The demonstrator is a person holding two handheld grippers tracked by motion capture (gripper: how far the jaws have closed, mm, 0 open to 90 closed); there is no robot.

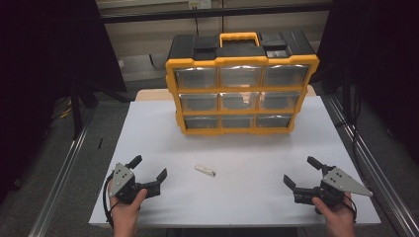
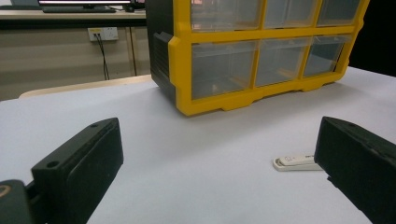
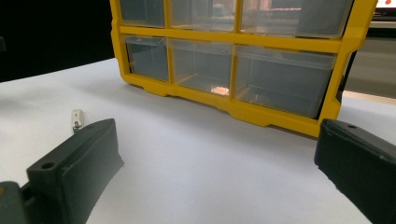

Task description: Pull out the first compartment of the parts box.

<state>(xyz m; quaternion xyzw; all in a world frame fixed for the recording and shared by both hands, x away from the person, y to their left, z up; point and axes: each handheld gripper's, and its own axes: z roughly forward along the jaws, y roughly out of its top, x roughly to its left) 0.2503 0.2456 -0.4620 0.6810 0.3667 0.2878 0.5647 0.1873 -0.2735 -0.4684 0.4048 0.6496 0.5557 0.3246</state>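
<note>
1. A white counter [image 1: 148, 133] stands among dark curtains, with a beige wall behind it.
2. A yellow drawer organizer [image 1: 241, 84] stands at its far edge.
3. A small white stick [image 1: 204, 170] lies mid-counter, between the left tongs [image 1: 148, 167] and the right tongs [image 1: 301, 171], both wide and empty.

A white table [image 1: 148, 123] carries a yellow drawer cabinet [image 1: 241, 91] and a small white stick [image 1: 204, 171].

The high view looks forward and down from above the near edge of the desk [image 1: 148, 123] onto the yellow drawer cabinet [image 1: 241, 91]. Both gripper views sit low and close to the desk, facing the cabinet's front from its left and right; all three share that front and the small white stick [image 1: 204, 171]
</note>
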